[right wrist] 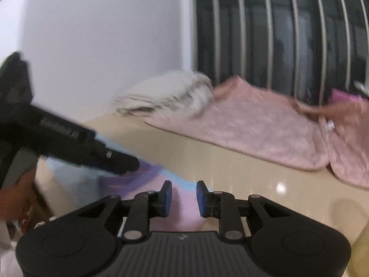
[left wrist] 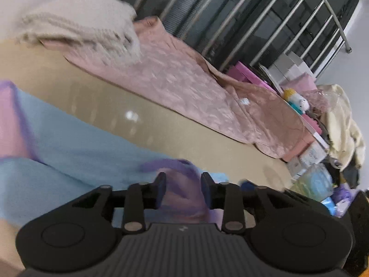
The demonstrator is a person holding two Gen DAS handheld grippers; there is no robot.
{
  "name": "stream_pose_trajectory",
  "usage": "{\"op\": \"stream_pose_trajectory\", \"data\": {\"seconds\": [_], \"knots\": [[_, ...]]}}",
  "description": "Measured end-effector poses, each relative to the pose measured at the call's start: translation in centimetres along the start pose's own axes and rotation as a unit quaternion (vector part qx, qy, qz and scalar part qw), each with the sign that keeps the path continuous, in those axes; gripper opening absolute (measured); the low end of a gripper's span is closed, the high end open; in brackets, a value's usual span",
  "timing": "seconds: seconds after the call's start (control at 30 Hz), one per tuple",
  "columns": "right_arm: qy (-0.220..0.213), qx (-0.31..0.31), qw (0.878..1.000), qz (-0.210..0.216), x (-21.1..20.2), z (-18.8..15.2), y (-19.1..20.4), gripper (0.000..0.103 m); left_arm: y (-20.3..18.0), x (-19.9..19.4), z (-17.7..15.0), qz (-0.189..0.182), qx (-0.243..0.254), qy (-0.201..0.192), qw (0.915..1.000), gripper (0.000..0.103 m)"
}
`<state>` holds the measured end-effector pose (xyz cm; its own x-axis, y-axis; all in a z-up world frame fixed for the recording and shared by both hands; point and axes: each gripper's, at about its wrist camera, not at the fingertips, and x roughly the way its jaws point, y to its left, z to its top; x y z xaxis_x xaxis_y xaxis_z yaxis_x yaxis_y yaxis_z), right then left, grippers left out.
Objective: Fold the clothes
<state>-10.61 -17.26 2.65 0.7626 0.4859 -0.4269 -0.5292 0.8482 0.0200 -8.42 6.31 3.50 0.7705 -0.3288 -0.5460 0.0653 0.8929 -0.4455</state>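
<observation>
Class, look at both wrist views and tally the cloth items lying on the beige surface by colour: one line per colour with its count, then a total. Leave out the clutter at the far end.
Light blue with pink and purple trim: 1, the garment under both grippers
Pink: 1, the quilted blanket
Cream-white: 1, the folded knit resting on the blanket's end
Total: 3

Left tool (left wrist: 183, 190) parted over blue-pink garment (left wrist: 76, 147).
</observation>
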Motion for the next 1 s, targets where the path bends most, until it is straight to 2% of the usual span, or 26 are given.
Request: {"op": "stream_pose_trajectory", "data": {"seconds": [0.07,0.1,0.13,0.2,0.27,0.3,0.33,0.4,0.43,0.53,0.57,0.63,0.73,0.77,0.87,0.9,0.93,0.97,1.0], "knots": [[0.019,-0.017,1.0,0.007,0.4,-1.2,0.9,0.024,1.6,-2.0,0.3,0.053,-0.005,-0.033,0.998,0.04],[0.026,-0.024,0.999,-0.002,0.6,-1.7,1.3,0.023,2.4,-3.1,0.5,0.079,-0.007,-0.049,0.9956,0.043],[0.016,-0.035,0.999,-0.01,0.4,-1.8,1.7,0.023,3.2,-4.1,0.6,0.105,-0.01,-0.066,0.9922,0.049],[0.022,-0.032,0.999,0.0,-0.3,-0.4,1.6,0.024,5.5,-6.1,0.3,0.197,-0.027,-0.096,0.9752,0.054],[-0.001,-0.022,0.999,0.025,-0.9,2.0,0.9,0.034,7.8,-7.6,-0.5,0.283,-0.031,-0.109,0.9524,0.058],[0.004,-0.034,0.999,0.029,-0.2,3.6,1.0,0.043,8.9,-8.1,-0.7,0.315,-0.031,-0.111,0.9421,0.058],[0.008,-0.046,0.998,0.033,0.5,5.2,1.1,0.044,9.6,-8.4,-0.8,0.327,-0.037,-0.108,0.938,0.058],[0.034,-0.082,0.995,0.047,2.9,8.5,2.1,0.044,11.1,-9.0,-1.0,0.341,-0.051,-0.102,0.933,0.058],[0.051,-0.107,0.991,0.065,4.8,10.0,3.1,0.044,11.3,-8.9,-1.0,0.342,-0.05,-0.096,0.9336,0.058],[0.093,-0.137,0.975,0.146,11.4,14.3,6.4,0.044,11.3,-8.2,-1.0,0.337,-0.04,-0.073,0.938,0.057],[0.113,-0.139,0.969,0.17,14.0,15.6,7.8,0.044,11.3,-8.0,-1.0,0.335,-0.037,-0.065,0.9393,0.054],[0.146,-0.141,0.957,0.205,18.0,17.1,10.5,0.044,10.8,-7.5,-1.1,0.347,-0.02,-0.06,0.9357,0.049],[0.196,-0.166,0.943,0.213,23.7,17.2,14.9,0.041,10.6,-7.1,-0.9,0.343,-0.016,-0.064,0.9371,0.035],[0.202,-0.184,0.94,0.204,25.0,16.9,16.4,0.041,10.6,-7.0,-0.9,0.341,-0.014,-0.065,0.9378,0.026],[0.215,-0.205,0.936,0.19,28.3,16.5,18.6,0.04,10.7,-6.9,-0.9,0.33,-0.016,-0.066,0.9414,0.011],[0.222,-0.204,0.935,0.187,29.2,16.5,18.9,0.03,10.8,-6.9,-0.9,0.325,-0.018,-0.067,0.9433,0.007],[0.231,-0.196,0.935,0.184,29.9,16.3,18.8,0.009,11.0,-6.9,-0.8,0.316,-0.024,-0.069,0.9461,0.004],[0.238,-0.189,0.935,0.181,30.5,16.1,18.7,0.001,11.3,-6.9,-0.6,0.306,-0.03,-0.072,0.9489,0.003],[0.239,-0.186,0.936,0.178,30.6,16.0,18.6,0.002,11.6,-6.8,-0.4,0.296,-0.035,-0.075,0.9515,0.003]]}}
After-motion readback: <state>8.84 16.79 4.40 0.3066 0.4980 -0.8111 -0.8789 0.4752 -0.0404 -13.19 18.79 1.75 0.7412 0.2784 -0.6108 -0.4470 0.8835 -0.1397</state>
